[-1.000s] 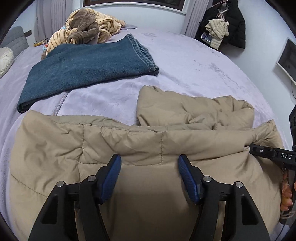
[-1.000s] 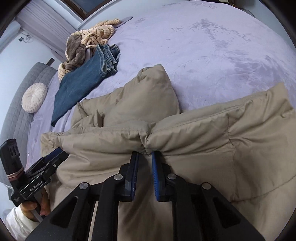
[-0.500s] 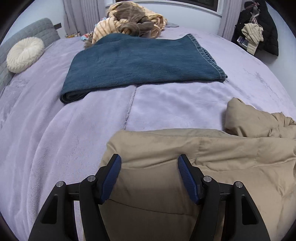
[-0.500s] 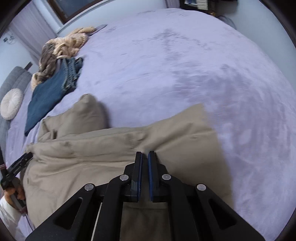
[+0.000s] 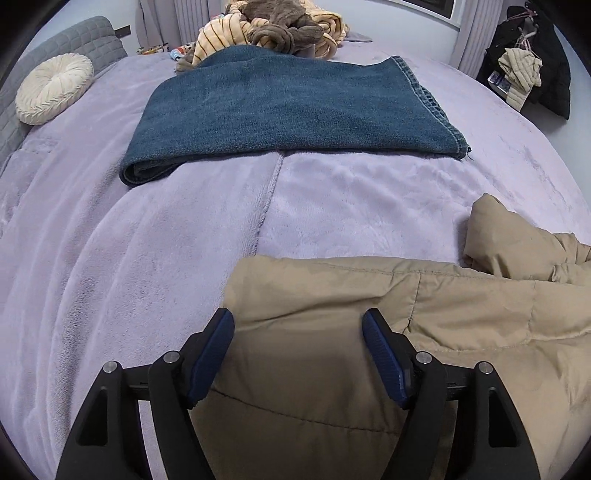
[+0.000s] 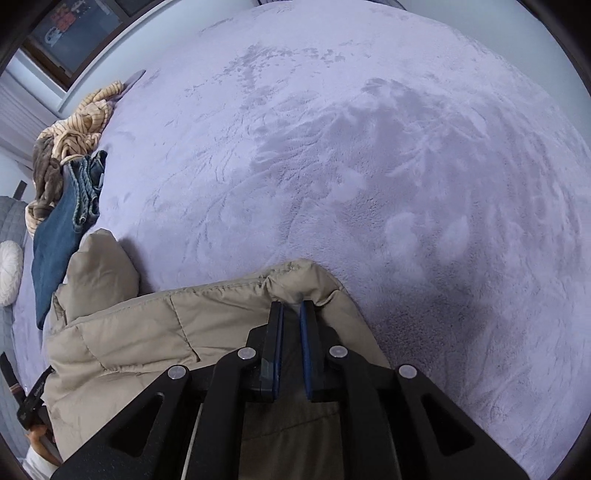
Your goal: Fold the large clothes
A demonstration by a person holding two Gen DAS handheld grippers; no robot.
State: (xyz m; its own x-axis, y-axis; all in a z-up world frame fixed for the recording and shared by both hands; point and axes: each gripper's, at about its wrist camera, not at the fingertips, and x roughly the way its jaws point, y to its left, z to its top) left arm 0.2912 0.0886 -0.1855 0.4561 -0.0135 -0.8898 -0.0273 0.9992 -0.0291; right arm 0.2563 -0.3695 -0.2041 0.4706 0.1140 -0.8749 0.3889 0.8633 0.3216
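Note:
A tan quilted puffer jacket [image 5: 424, 317] lies on the lilac bed [image 5: 147, 258]. My left gripper [image 5: 298, 325] is open and hovers over the jacket's near left corner, blue pads either side of the fabric, not gripping. In the right wrist view the jacket [image 6: 155, 332] fills the lower left. My right gripper [image 6: 291, 310] is shut on the jacket's right corner edge, which bunches between the blue pads. A puffed sleeve [image 6: 99, 269] sticks up at the left.
Folded blue jeans [image 5: 288, 110] lie beyond the jacket, with a pile of striped and brown clothes [image 5: 273, 29] behind them. A round cream cushion [image 5: 53, 92] rests against the grey headboard. Dark coats [image 5: 532, 62] hang at the right wall. Bare bed [image 6: 406, 166] spreads right.
Both grippers have swung outward along the jacket: the left to its left corner, the right to its right corner. The right stays shut on fabric; the left stays open.

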